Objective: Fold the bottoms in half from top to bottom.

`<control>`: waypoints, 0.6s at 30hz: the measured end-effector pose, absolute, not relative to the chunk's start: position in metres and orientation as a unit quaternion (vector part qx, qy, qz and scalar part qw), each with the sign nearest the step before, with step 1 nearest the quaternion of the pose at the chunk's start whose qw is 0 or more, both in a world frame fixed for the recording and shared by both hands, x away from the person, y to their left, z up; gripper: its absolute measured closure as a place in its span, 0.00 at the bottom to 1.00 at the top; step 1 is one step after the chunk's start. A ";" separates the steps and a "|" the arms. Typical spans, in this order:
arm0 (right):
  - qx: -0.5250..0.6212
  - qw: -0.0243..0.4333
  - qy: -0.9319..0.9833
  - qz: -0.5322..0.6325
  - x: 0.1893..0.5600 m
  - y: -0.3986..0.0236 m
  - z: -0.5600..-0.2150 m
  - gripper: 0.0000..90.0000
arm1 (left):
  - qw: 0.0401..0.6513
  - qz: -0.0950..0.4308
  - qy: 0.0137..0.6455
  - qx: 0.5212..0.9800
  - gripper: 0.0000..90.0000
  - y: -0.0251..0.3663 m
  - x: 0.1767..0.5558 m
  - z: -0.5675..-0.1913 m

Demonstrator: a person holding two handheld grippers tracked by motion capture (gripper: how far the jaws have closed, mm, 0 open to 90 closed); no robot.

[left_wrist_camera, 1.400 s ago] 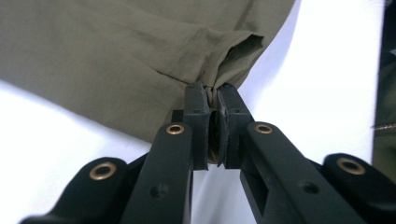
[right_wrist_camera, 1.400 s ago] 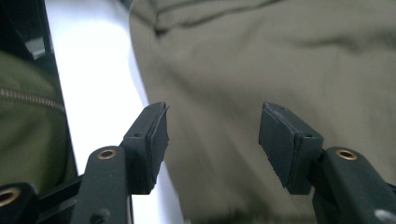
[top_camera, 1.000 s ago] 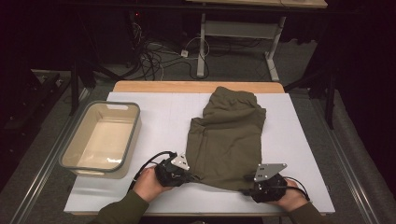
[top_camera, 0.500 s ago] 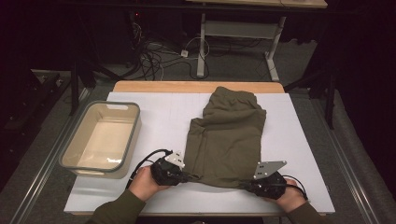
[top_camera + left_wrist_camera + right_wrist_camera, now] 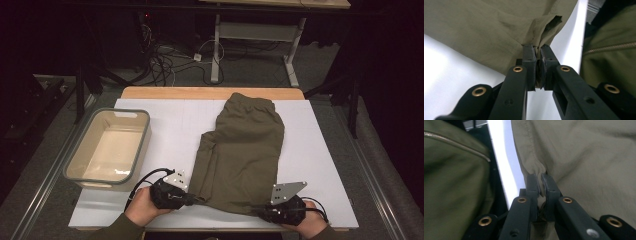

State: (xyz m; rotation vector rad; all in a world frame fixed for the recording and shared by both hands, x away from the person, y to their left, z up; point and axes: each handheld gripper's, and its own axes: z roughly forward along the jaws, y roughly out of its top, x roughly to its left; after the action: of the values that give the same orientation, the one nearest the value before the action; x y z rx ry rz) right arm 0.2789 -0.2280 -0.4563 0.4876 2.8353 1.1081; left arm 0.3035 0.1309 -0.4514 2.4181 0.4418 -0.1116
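A pair of olive trousers (image 5: pixel 240 150) lies folded lengthwise on the white table cover (image 5: pixel 170 125), waistband at the far end, leg hems at the near edge. My left gripper (image 5: pixel 196 199) is shut on the hem's near left corner. In the left gripper view the pinched cloth (image 5: pixel 486 25) bunches up between the pads of the left gripper (image 5: pixel 537 50). At the hem's near right corner my right gripper (image 5: pixel 259 207) is shut on the fabric. The right gripper view shows the cloth (image 5: pixel 586 157) puckered into the closed jaws of the right gripper (image 5: pixel 539 178).
An empty beige bin with a grey rim (image 5: pixel 75 172) stands on the table's left side. The person's olive jacket (image 5: pixel 609 62) (image 5: pixel 449 182) hangs close behind the near table edge. Cables and a desk frame (image 5: pixel 220 50) lie on the floor beyond the table.
My left hand has pulled slightly left and toward the near edge with the hem corner in it. The right hand has settled lower at the near edge, against the other corner.
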 end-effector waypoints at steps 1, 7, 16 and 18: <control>0.157 0.026 0.919 0.360 0.277 -0.228 -0.457 0.96 | 0.333 -0.047 0.167 0.927 0.92 0.131 0.300 -0.452; 0.150 -0.005 0.918 0.367 0.259 -0.230 -0.459 0.96 | 0.328 -0.062 0.153 0.930 0.92 0.133 0.274 -0.452; 0.118 -0.042 0.926 0.355 0.236 -0.225 -0.466 0.95 | 0.306 -0.085 0.133 0.939 0.88 0.129 0.246 -0.467; 0.123 -0.049 0.926 0.355 0.239 -0.225 -0.467 0.88 | 0.317 -0.091 0.137 0.934 0.76 0.131 0.250 -0.468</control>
State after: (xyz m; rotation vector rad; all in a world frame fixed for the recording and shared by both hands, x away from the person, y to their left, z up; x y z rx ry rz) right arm 0.2389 -0.2249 -0.4670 0.3995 3.0019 1.1498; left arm 0.2499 0.1306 -0.4684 2.4575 0.3607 -0.2408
